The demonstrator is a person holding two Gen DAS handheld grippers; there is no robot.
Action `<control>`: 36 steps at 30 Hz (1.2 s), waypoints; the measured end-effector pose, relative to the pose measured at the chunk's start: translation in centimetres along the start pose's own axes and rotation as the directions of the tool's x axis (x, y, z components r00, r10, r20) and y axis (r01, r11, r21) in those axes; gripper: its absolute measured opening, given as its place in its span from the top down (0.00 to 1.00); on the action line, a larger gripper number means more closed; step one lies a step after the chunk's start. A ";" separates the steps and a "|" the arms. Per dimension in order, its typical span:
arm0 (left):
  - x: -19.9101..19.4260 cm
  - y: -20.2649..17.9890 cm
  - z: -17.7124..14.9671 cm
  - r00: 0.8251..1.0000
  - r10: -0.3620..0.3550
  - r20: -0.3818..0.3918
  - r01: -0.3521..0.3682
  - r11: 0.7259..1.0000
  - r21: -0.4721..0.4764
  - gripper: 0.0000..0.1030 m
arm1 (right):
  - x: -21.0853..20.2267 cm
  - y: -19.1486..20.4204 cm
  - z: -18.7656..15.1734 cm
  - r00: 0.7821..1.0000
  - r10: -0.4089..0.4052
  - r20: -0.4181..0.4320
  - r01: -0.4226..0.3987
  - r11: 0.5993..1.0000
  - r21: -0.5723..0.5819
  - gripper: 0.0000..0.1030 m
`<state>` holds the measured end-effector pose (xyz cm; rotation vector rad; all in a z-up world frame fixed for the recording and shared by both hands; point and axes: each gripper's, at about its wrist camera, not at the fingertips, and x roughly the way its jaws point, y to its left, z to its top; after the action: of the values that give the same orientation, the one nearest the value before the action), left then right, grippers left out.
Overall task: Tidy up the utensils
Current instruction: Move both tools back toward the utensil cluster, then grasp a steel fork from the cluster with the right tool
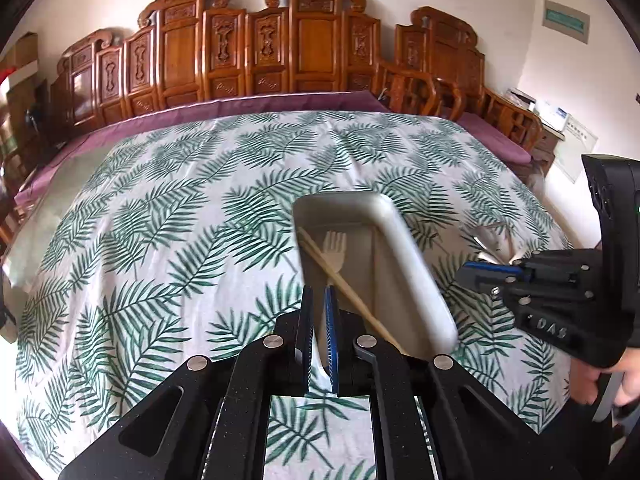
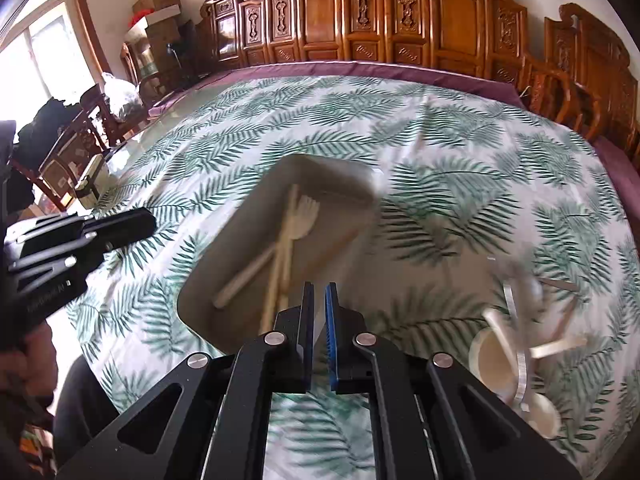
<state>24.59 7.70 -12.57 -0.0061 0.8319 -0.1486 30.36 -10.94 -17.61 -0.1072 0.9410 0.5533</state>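
A pale rectangular tray (image 1: pixel 416 280) lies on the leaf-print tablecloth, also in the right wrist view (image 2: pixel 224 240). It holds a cream fork (image 1: pixel 334 250) and chopsticks (image 1: pixel 348 290); the right wrist view shows the fork (image 2: pixel 306 212) and chopsticks (image 2: pixel 276 280) with another cream utensil. My left gripper (image 1: pixel 319 340) is shut with nothing in it, just short of the tray's near edge. My right gripper (image 2: pixel 320 336) is shut with nothing in it, at the tray's near right corner; it also shows in the left wrist view (image 1: pixel 480 276).
A blurred heap of utensils (image 2: pixel 516 340) with a cream cup and metal pieces lies right of the tray. Carved wooden chairs (image 1: pixel 280 52) line the table's far side. Boxes (image 2: pixel 160 12) and a window stand at the left.
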 end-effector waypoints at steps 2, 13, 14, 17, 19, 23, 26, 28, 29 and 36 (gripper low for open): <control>-0.1 -0.8 0.1 1.000 -0.008 0.004 0.008 1.000 0.012 0.95 | -1.1 -1.6 -0.7 1.000 -0.020 0.005 0.020 1.000 0.001 0.93; -0.1 -5.5 0.5 0.998 -0.065 0.010 0.064 0.996 0.068 0.95 | -5.5 -11.5 -4.6 0.991 -0.133 -0.002 0.133 0.987 0.091 0.93; -0.1 -6.0 0.5 0.997 -0.070 0.010 0.070 0.995 0.074 0.95 | -5.8 -12.2 -4.9 0.990 -0.139 -0.003 0.139 0.985 0.102 0.93; 0.2 -7.3 0.4 0.996 -0.088 0.004 0.088 0.993 0.084 0.95 | -6.7 -14.5 -5.7 0.985 -0.171 -0.005 0.170 0.978 0.118 0.93; 0.5 -8.2 0.4 0.995 -0.097 -0.005 0.097 0.991 0.093 0.95 | -7.1 -15.8 -6.1 0.983 -0.185 -0.011 0.185 0.975 0.126 0.93; 0.9 -9.6 0.1 0.994 -0.113 -0.012 0.114 0.988 0.101 0.85 | -7.0 -17.2 -6.8 0.983 -0.184 -0.027 0.186 0.972 0.144 0.93; 1.3 -10.6 -0.3 0.992 -0.122 -0.022 0.123 0.987 0.105 0.84 | -6.1 -17.2 -7.4 0.985 -0.164 -0.046 0.169 0.975 0.143 0.93; 1.5 -11.1 -0.6 0.991 -0.128 -0.028 0.130 0.986 0.106 0.81 | -5.2 -16.7 -7.7 0.986 -0.153 -0.062 0.160 0.978 0.132 0.87; 1.6 -11.4 -0.7 0.991 -0.128 -0.029 0.131 0.986 0.107 0.80 | -4.5 -16.5 -7.9 0.987 -0.143 -0.074 0.151 0.980 0.129 0.83; 2.6 -12.6 -2.2 0.988 -0.141 -0.058 0.147 0.983 0.111 0.78 | -1.7 -15.2 -8.0 0.990 -0.098 -0.099 0.111 0.984 0.139 0.81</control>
<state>23.10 -4.97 -15.12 0.0456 0.8717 -0.3337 31.16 -27.25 -23.26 -0.0518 1.0561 0.3845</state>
